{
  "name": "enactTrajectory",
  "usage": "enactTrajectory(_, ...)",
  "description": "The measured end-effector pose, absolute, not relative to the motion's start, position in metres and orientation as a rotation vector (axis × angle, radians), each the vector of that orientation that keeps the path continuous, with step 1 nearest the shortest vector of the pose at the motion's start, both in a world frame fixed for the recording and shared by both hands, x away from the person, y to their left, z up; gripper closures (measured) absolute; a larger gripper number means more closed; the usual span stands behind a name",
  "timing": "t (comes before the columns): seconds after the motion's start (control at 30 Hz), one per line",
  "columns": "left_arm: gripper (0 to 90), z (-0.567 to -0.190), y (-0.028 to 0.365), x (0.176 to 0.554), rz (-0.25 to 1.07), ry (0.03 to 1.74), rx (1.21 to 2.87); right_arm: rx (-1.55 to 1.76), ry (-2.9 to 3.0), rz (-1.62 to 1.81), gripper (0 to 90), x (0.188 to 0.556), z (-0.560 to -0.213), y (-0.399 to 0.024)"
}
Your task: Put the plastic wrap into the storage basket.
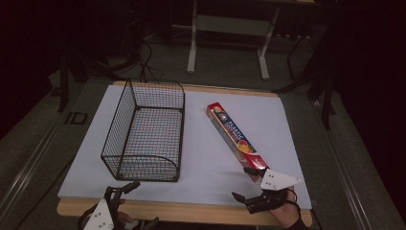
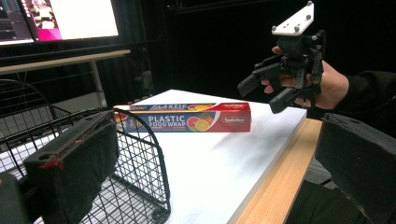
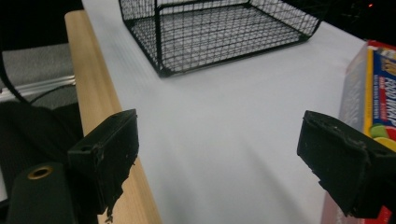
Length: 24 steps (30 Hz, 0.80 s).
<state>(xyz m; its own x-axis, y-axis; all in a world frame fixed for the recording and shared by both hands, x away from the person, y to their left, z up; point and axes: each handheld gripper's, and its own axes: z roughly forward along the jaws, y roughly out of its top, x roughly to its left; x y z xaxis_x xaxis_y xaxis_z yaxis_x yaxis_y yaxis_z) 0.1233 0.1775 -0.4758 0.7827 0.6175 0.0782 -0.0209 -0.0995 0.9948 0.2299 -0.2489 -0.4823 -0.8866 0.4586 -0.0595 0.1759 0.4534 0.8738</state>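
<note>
R gripper (image 1: 245,183) at near-right corner of table (image 1: 206,158), jaws spread wide, nothing between pads. One jaw sits just beside near end of food wrap box (image 1: 235,140); can't tell if it touches. In right gripper view the box (image 3: 369,93) lies close by one jaw, bare white tabletop (image 3: 224,116) in the gap. From left gripper view the R gripper (image 2: 264,91) hangs above the table's edge, hand (image 2: 327,84) wrapped round it, jaws apart.

L gripper (image 1: 130,201) low at near-left edge, jaws wide apart, holding nothing. In its own view one pad (image 2: 74,163) stands in front of the wire basket rim (image 2: 140,140).

Box: long, red w/ fruit print, flat on white top, right of centre, running diagonally from far-middle toward R gripper. Not lifted.

Wire basket (image 1: 143,132): black, left-centre of table, well apart from box, nothing visible inside. Wood lip (image 1: 191,211) along near edge.
</note>
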Motion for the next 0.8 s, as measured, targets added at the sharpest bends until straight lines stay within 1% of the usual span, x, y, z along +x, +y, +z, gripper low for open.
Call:
enactTrajectory(0.4,0.2,-0.475,0.178,0.122,0.580,0.482,1.586,0.521,2.331,1.403,12.6,0.226,-0.482,-0.245)
enactTrajectory(0.6,0.2,-0.474,0.175,0.118,0.616,0.458,1.594,0.634,2.209,1.490,13.8,0.230,-0.472,-0.258)
enactTrajectory(0.73,0.2,-0.473,0.174,0.117,0.626,0.449,1.592,0.697,2.151,1.448,13.5,0.233,-0.465,-0.265)
enactTrajectory(0.8,0.2,-0.473,0.174,0.117,0.629,0.452,1.588,0.740,2.158,1.408,11.3,0.237,-0.465,-0.267)
